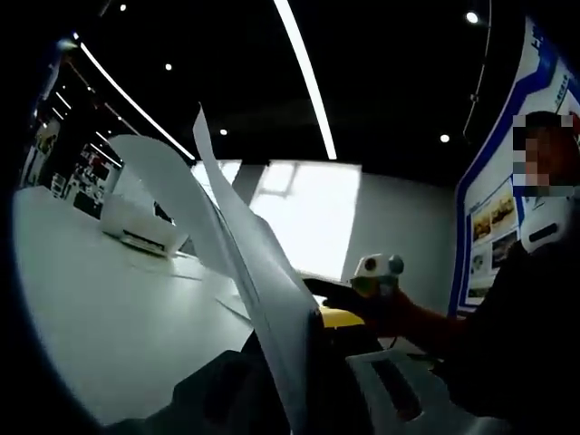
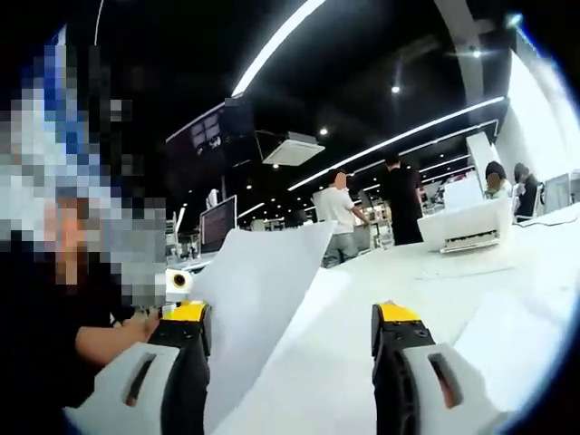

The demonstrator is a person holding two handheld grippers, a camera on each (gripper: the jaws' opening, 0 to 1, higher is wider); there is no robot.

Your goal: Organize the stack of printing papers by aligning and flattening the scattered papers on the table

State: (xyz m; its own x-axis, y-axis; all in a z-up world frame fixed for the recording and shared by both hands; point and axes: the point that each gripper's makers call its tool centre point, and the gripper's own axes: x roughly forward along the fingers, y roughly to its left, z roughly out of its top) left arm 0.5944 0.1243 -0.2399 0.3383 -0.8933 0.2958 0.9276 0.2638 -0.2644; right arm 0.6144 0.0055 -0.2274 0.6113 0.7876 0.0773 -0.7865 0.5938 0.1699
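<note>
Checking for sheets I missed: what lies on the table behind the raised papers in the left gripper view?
Behind the raised papers, a white printer stands on the table, with loose sheets flat near it. The papers hide whatever lies directly behind them.

- White papers (image 1: pixel 263 290) rise between the left gripper (image 1: pixel 313 362)'s grey, yellow-tipped jaws.
- A white sheet (image 2: pixel 258 290) stands inside the right gripper (image 2: pixel 290 331)'s left jaw.
- Beyond both, a white table (image 2: pixel 453 290) and white printer (image 2: pixel 467 227).

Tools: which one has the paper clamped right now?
The left tool: the lifted paper rises from between its shut jaws. The right tool stands open, with the sheet only beside its left jaw.
</note>
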